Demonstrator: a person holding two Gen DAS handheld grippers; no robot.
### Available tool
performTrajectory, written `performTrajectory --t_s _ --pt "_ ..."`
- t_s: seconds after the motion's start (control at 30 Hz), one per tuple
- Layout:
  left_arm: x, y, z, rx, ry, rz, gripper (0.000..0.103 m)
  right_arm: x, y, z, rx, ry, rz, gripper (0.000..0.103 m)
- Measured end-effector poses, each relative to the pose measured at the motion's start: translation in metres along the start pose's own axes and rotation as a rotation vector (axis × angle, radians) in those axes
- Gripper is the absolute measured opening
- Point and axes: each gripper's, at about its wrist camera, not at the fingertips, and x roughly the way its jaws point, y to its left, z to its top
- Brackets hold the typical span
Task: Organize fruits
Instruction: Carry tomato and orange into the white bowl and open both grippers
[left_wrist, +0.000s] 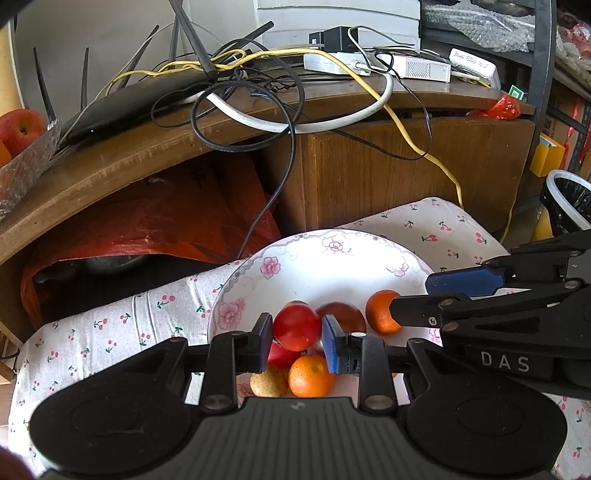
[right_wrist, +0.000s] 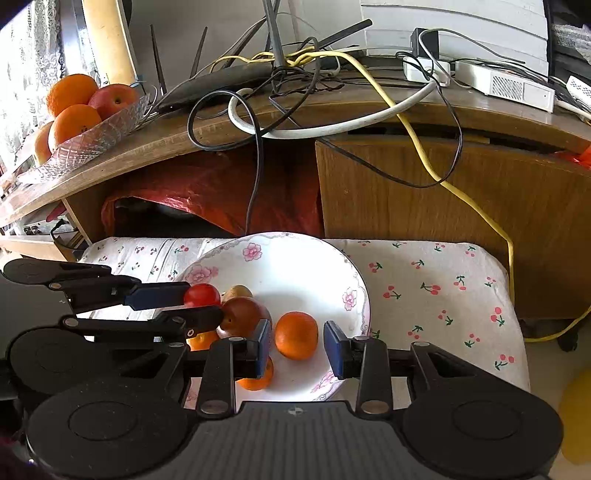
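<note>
Fruits lie heaped in the plate (right_wrist: 343, 273), a white dish with pink flowers on its rim, set on a cherry-print cloth (right_wrist: 436, 288). The left gripper (left_wrist: 296, 338) is clamped on a red fruit (left_wrist: 295, 326) at the middle of the plate, its blue pads (left_wrist: 266, 341) pressing both sides. Just beside that fruit sit a dark red fruit (left_wrist: 343, 314) and, toward the plate's near rim, an orange (left_wrist: 311, 374) and a tan fruit (left_wrist: 267, 382). The right gripper (right_wrist: 296, 345) brackets a second orange (right_wrist: 296, 335) on the plate's right half; its fingers stand apart, with a gap showing between the right pad (right_wrist: 334, 349) and the peel, so nothing is squeezed. Another orange (right_wrist: 256, 380) lies partly hidden under the right gripper's left finger at the near rim. Behind the plate stands a wooden cabinet (right_wrist: 443, 206) strewn with tangled cables (right_wrist: 417, 136) and a router (left_wrist: 136, 99). On its left end, well apart from the plate, a glass bowl (right_wrist: 96, 140) holds more oranges and an apple (right_wrist: 114, 98).
</note>
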Motion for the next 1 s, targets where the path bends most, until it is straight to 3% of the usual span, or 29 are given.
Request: performTrajectory --t_s 0.57,1.0 --pt "-0.017 0.009 0.008 -0.025 -0.043 0.014 0.040 -0.007 -0.001 0.002 0.005 -0.024 -0.003 0.030" --pt "-0.032 0.006 0.001 -0.015 -0.021 0.035 0.041 -0.018 0.003 0.002 0.006 -0.029 -0.013 0.030"
